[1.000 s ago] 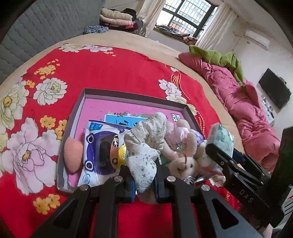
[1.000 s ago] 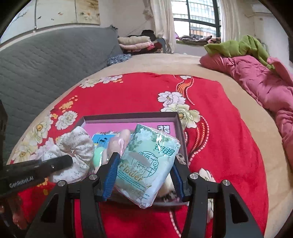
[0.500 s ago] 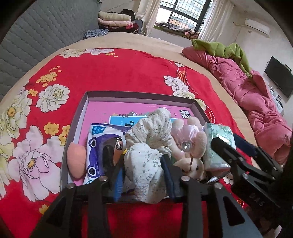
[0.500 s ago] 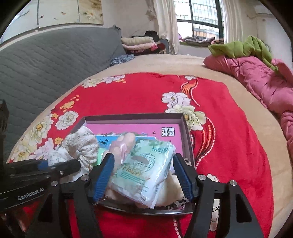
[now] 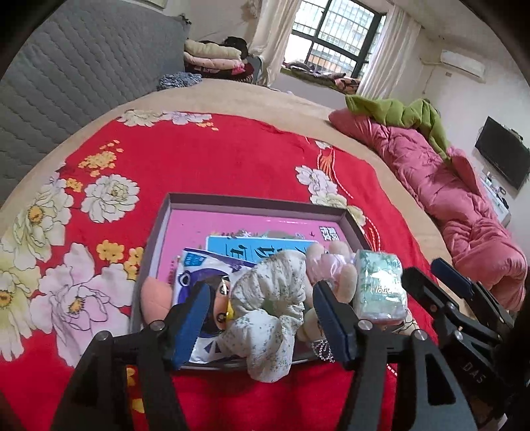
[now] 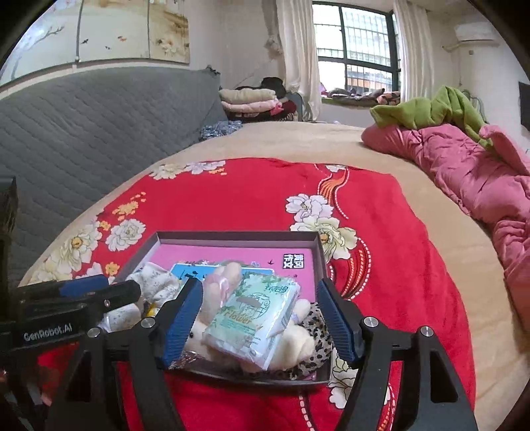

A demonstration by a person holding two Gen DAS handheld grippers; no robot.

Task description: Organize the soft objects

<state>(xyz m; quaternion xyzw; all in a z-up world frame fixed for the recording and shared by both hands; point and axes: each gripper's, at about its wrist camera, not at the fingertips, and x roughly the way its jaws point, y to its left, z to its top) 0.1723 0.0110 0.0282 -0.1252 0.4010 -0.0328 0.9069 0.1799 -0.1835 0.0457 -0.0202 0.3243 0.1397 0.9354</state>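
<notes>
Both tools' jaws just opened, now apart — scrunchie (image 5: 271,298), tissue pack (image 6: 255,321) released into box (image 5: 251,204) on red floral bedspread (image 5: 212,159).

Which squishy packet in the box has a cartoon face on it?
The white-and-purple plastic packet at the box's left. The pale green tissue packet on the right shows only flowers and lettering.

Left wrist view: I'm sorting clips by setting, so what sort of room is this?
Most likely a home bedroom: a wide bed under a red floral blanket, a rumpled pink quilt along its side, folded bedding stacked near the barred window, and a wall-mounted television.
</notes>
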